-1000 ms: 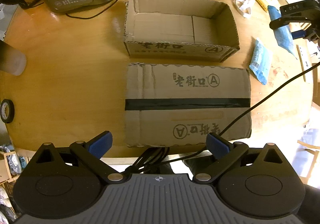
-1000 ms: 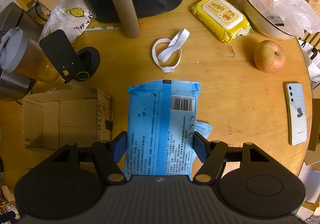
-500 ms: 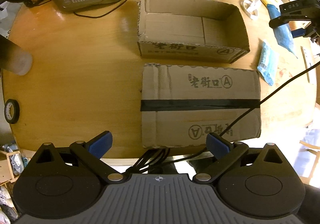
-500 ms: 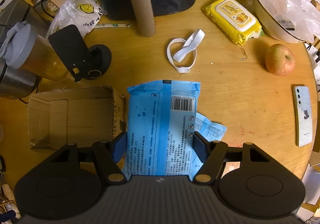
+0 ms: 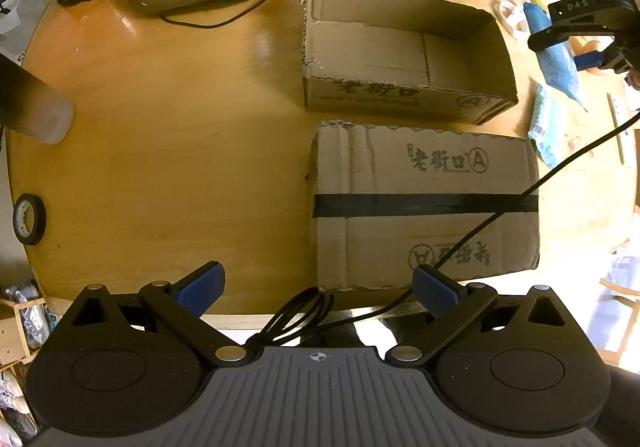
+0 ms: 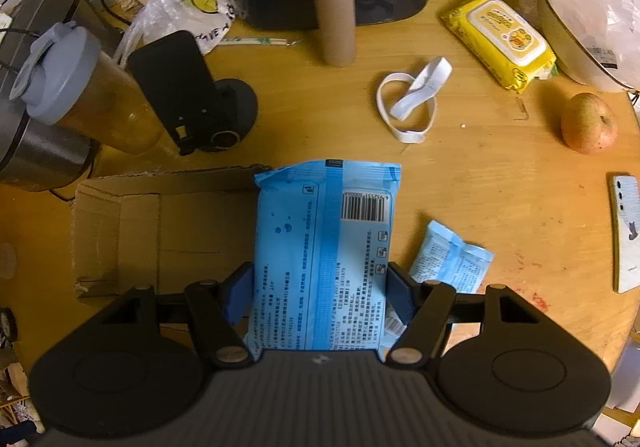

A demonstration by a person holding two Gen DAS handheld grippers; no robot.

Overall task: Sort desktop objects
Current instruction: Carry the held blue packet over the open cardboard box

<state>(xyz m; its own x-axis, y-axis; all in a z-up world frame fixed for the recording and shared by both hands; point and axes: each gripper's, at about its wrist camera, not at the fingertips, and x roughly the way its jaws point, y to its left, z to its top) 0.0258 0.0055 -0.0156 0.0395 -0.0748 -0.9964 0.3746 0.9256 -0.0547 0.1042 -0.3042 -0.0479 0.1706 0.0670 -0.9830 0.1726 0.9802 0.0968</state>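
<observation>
Right claw [image 6: 320, 287] points down, clamped on blue packet [image 6: 324, 247] at open box [image 6: 160, 223] edge; left claw [image 5: 318, 287] points down, wide, empty, above worktop [image 5: 180, 151].

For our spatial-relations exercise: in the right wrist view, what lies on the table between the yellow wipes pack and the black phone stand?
The white elastic strap and the upright cardboard tube, seen in the right wrist view.

Wooden table [image 5: 168, 151]: open box [image 5: 404, 55], taped box [image 5: 424, 207], apple [image 6: 588, 123].
</observation>
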